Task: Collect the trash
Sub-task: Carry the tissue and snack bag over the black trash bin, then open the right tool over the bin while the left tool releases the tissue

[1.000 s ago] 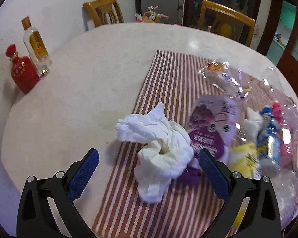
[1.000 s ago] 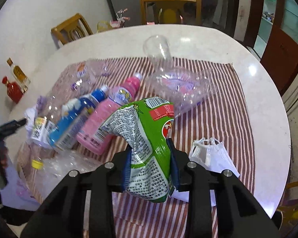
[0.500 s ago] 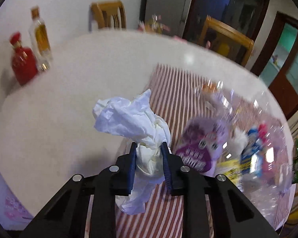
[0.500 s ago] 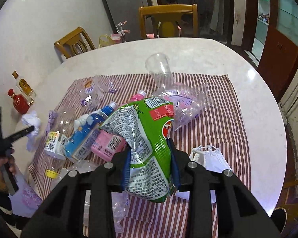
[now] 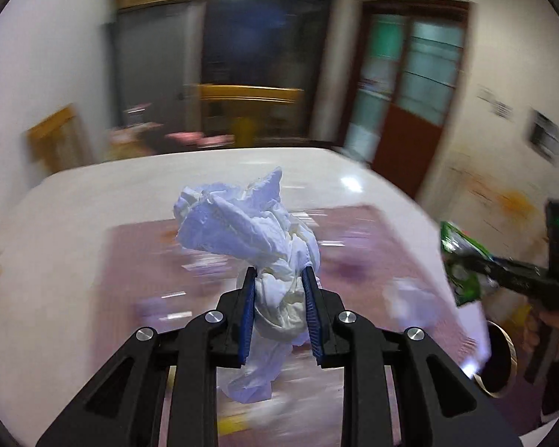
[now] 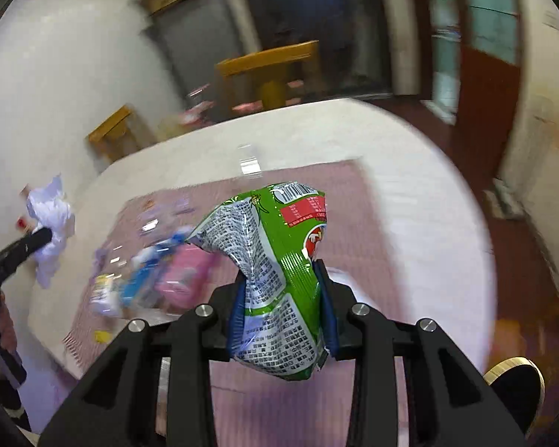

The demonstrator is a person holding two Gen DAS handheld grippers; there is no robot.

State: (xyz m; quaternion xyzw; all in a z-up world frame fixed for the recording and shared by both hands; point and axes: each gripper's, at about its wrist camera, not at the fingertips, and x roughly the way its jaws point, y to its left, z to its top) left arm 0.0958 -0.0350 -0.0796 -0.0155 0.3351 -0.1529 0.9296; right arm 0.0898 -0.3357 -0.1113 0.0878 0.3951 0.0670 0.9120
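Carrying two pieces of trash clear of a round table (image 6: 410, 171), a person works a handheld gripper in each hand. The left gripper (image 5: 278, 311) has its blue pads clamped on a crumpled white tissue (image 5: 249, 231), which billows above the jaws and trails below them. The right gripper (image 6: 281, 307) pinches a green snack bag (image 6: 279, 260) at its waist, the printed top flaring upward. Both loads hang in the air over the near edge of the striped cloth (image 6: 354, 260), where blurred bottles (image 6: 164, 272) and clear wrappers lie uncollected. The step in hand appears to be the carry, with pick-up done for these two items. A round dark opening with a pale rim (image 5: 497, 357), possibly a bin, shows low at the right of both views; what it is cannot be told for sure. The next move likely calls for bringing each load over a container and opening the jaws, one at a time, so the light tissue drops cleanly.
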